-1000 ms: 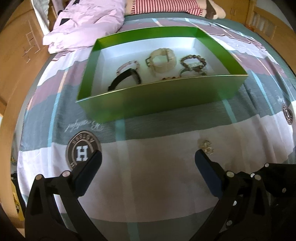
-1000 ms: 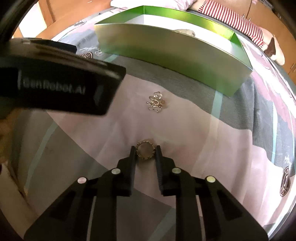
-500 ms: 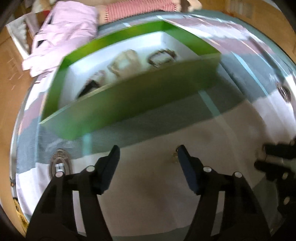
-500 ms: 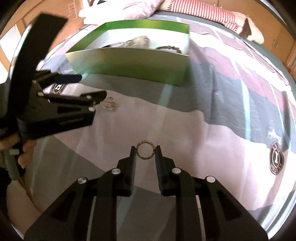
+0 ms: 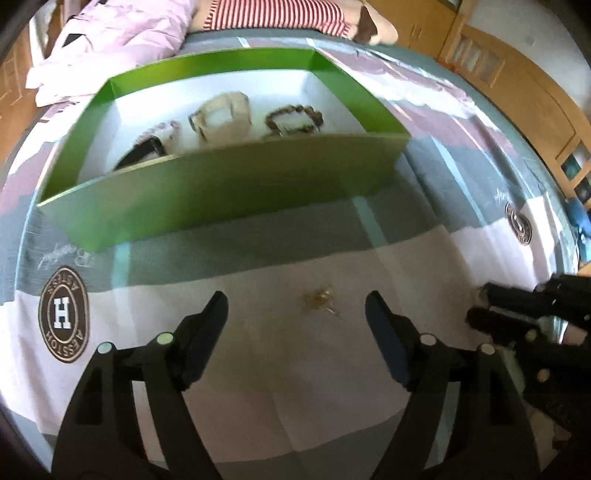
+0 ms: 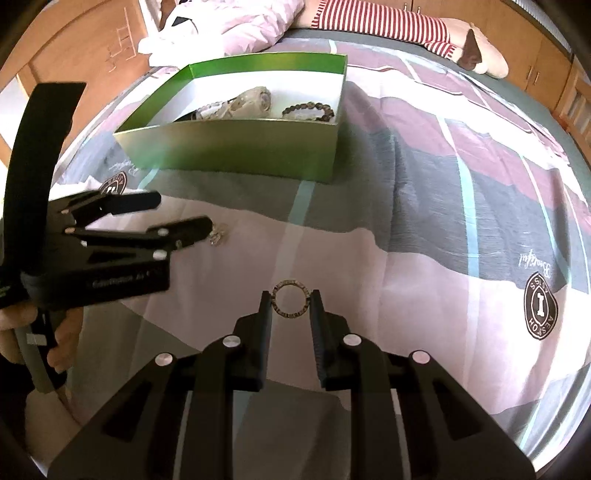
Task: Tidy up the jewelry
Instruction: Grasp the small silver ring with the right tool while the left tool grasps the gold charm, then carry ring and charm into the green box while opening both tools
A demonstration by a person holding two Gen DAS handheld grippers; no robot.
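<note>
A small tangled gold piece (image 5: 319,299) lies on the white band of the bedsheet. My left gripper (image 5: 295,299) hangs over it with its jaws opening; the piece sits between the fingers, nearer the right one, and no pad presses on it. From the right wrist view the left gripper (image 6: 183,212) shows with the gold piece (image 6: 218,236) just past its lower fingertip. My right gripper (image 6: 290,295) is shut on a thin round metal ring (image 6: 290,298), held above the sheet. The green box (image 5: 221,192) beyond holds a beige bracelet (image 5: 221,118), a dark bead bracelet (image 5: 295,118) and a black band (image 5: 142,153).
The right gripper (image 5: 480,306) reaches in from the right edge of the left wrist view. A pink quilt (image 6: 229,26) and a red-and-white striped soft thing (image 6: 380,22) lie behind the box. Wooden furniture (image 5: 517,92) borders the bed. A person's hand (image 6: 22,328) grips the left handle.
The left gripper swung right until the gold piece lay between its fingers, which narrowed and then widened a little. The right gripper lifted the ring off the sheet and rolled, its view now upright.
</note>
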